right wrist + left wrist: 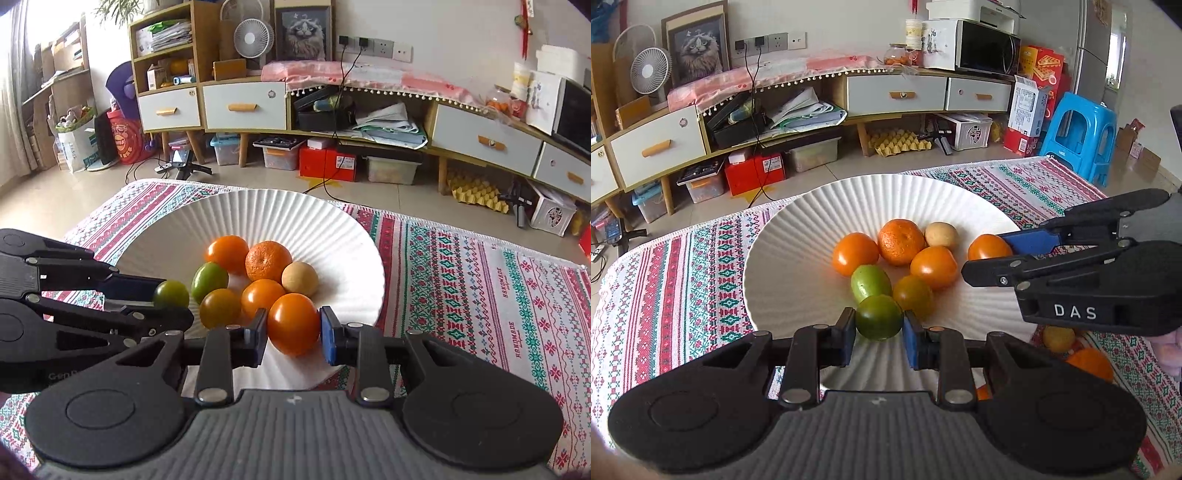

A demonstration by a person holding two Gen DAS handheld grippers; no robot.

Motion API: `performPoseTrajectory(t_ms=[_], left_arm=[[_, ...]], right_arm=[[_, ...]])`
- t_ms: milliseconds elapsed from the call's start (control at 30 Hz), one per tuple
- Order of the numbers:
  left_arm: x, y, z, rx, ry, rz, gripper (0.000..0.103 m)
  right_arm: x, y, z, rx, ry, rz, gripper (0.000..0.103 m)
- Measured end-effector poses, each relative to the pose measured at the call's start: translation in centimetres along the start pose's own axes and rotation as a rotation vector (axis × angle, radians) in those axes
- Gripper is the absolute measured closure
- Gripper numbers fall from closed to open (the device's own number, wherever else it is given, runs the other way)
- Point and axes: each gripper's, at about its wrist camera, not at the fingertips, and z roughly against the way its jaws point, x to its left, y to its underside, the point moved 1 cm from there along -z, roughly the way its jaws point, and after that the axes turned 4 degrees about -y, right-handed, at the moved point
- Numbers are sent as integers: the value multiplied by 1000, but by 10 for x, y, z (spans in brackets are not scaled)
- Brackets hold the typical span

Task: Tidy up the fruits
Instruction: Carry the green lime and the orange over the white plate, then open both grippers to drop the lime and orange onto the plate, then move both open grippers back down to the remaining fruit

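A white ribbed plate [798, 229] [332, 229] on the patterned tablecloth holds several small fruits: orange ones, a rough mandarin [900, 242] [267, 260], a pale yellow fruit [941, 234] [300, 278] and a light green one [870, 283] [209, 281]. My left gripper [879, 326] [173, 295] is shut on a dark green fruit [879, 316] [171, 293] over the plate's near rim. My right gripper [293, 328] [988, 254] is shut on an orange fruit [294, 324] [988, 248] at the plate's right side.
Two more fruits, a yellow one [1058, 338] and an orange one [1089, 363], lie on the cloth [665, 280] right of the plate, partly hidden under the right gripper. The table's far edge drops to the floor, with a low cabinet [894, 94] and blue stool [1078, 134] beyond.
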Motion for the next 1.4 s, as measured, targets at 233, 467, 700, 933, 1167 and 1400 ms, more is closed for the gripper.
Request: performPoseTrajectory(t_ms=[233,467,700,933,1167,1400], left_arm=[[-4,0,-1,-11,-3,-18,73],[-5,1,5,-17,-13,-19,59],[3,-1,17,-26,-16,36,42],[3,-1,33,-43,-39,59,23],[2,10,47,-30,-56,97,8],[1,27,54,17,-65,115,1]], right_arm=[[-1,-1,0,-4,-6,5,75],[-10,-7,8,-19,-44,-39,62],[-26,-11,16,-48,-34,-131,59],[-23,-9,26,-53,-19,-137,51],[-23,-5,38,-58,-9,-153,34],[-23,6,49,-41,19,-141,16]])
